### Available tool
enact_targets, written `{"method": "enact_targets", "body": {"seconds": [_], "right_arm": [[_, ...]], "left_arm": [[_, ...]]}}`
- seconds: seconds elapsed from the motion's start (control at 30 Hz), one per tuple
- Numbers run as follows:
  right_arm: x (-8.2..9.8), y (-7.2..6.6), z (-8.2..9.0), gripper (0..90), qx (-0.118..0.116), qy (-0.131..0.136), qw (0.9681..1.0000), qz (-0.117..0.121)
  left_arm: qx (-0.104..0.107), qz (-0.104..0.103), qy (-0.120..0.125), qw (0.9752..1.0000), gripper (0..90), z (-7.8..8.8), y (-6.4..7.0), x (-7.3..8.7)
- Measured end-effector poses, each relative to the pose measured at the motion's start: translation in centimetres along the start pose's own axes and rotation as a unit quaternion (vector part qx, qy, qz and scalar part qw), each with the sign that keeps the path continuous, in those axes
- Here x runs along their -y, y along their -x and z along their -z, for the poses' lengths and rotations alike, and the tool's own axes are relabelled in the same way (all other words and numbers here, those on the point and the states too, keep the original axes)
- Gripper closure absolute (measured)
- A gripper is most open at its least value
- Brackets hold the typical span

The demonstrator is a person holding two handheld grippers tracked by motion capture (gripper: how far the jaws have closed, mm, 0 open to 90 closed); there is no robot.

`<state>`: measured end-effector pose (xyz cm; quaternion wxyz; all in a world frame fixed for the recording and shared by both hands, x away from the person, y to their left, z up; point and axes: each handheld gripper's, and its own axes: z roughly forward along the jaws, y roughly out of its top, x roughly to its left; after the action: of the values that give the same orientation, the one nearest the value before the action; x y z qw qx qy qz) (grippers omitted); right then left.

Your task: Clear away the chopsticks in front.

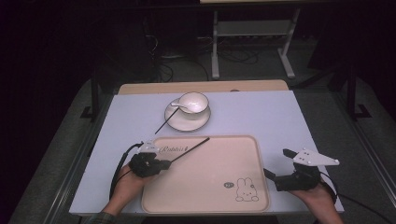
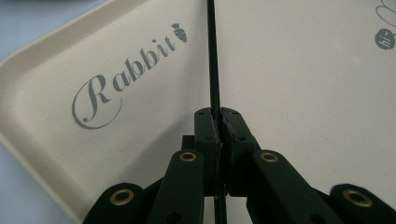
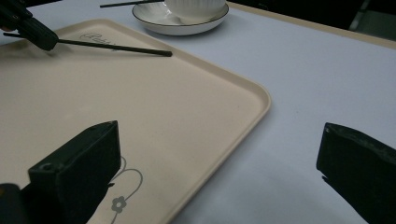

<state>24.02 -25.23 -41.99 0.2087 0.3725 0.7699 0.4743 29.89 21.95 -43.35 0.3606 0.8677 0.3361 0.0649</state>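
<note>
Table: pale lilac-white rectangular tabletop [image 1: 280, 116]; it carries everything listed below.
Tray: cream rectangular plastic tray with raised rim, "Rabbit" lettering and a bunny print [image 1: 205, 205], lying at my near edge between my two hands. I judge it could skate on the smooth top if I lean on the rim.
Saucer: white round china saucer with a dark edge line [image 1: 173, 119], just beyond the tray's far rim.
Cup: white ribbed china cup [image 1: 193, 104], standing on the saucer with a white spoon [image 1: 178, 105] resting in it. Risk: a stick swung wide could knock it over.
Right gripper: my black two-jaw right gripper [image 1: 278, 164], jaws spread wide and empty, hovering at the tray's right rim. Risk: low; it is idle and well apart from the crockery.
Left gripper: my black two-jaw left gripper [image 2: 218, 122], jaws closed on the thin stick below, over the tray's left part.
Held stick: thin black straight chopstick [image 1: 191, 147], pinched near one end, slanting toward the tray's far rim. Risk: the long free end gives leverage, so it may pivot or slip out.
Loose stick: second thin black chopstick [image 1: 166, 121], one end by the saucer, the other on the table. Risk: it may roll if the saucer is nudged.
</note>
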Motion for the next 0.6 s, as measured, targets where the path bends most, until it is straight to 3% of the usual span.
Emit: {"method": "enact_targets", "body": {"seconds": [0.27,0.6], "right_arm": [[-0.04,-0.06,0.00,0.0,-0.001,-0.002,1.0000,0.000],[-0.04,-0.08,0.02,0.0,-0.001,-0.001,1.0000,0.000]], "left_arm": [[-0.001,-0.010,-0.017,0.9998,85.1,-0.75,0.24,0.14],[0.004,-0.008,-0.007,0.9999,80.0,-0.43,-0.01,0.09]]}}
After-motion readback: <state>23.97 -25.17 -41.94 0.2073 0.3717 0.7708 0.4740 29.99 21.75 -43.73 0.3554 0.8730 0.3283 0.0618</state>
